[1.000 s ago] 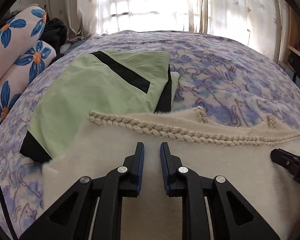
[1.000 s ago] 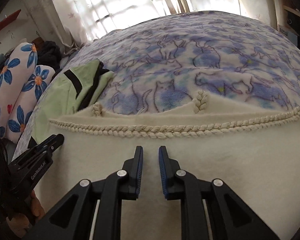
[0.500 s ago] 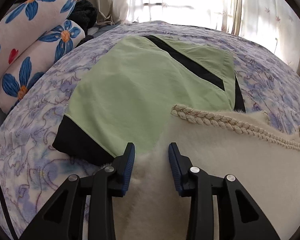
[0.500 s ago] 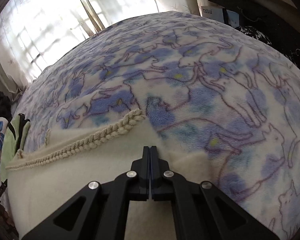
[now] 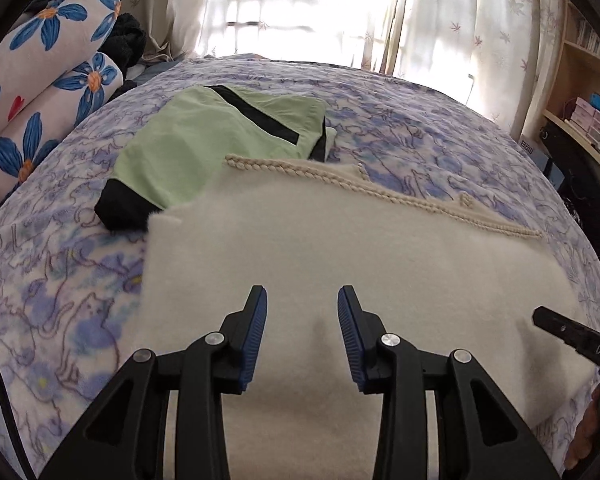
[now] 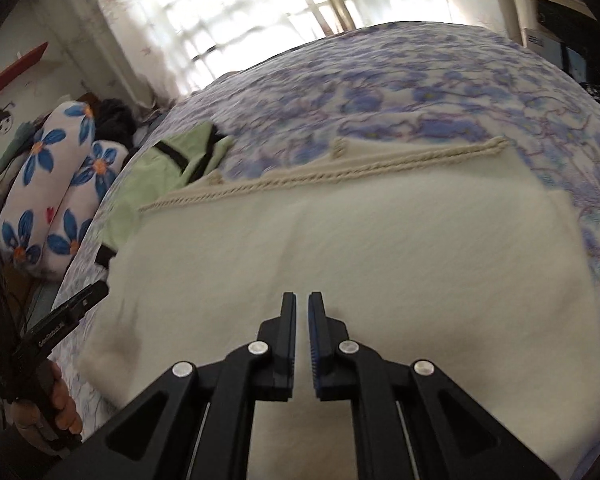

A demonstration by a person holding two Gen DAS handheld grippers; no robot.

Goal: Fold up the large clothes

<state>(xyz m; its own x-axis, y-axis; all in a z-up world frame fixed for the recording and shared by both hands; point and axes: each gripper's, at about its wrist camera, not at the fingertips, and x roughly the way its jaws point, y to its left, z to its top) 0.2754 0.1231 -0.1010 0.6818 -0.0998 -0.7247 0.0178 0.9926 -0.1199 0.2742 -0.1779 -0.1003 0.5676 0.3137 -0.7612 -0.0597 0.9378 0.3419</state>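
A cream fleecy garment [image 5: 360, 240] with a braided trim [image 5: 340, 178] lies flat on the bed, its far edge slanting. My left gripper [image 5: 302, 296] hovers over its near left part, jaws open, with only cloth below them. My right gripper [image 6: 302, 298] hangs over the garment's [image 6: 380, 240] near middle. Its jaws are opening by a narrow crack with nothing between them. One of its fingers [image 5: 572, 336] shows at the right edge of the left wrist view. A hand holds the left gripper [image 6: 68, 312] at the garment's left side.
A folded light-green garment [image 5: 180, 152] with black bands lies behind the cream one, partly under its left corner. The bed has a blue cat-print cover [image 5: 440, 136]. Flowered pillows [image 5: 40, 92] line the left side. Curtains hang behind, and shelves [image 5: 588, 120] stand at the right.
Both grippers have drawn back from the braided edge toward the near side. The left jaws have spread wider. The right jaws closed fully half a second ago and now show a small gap.
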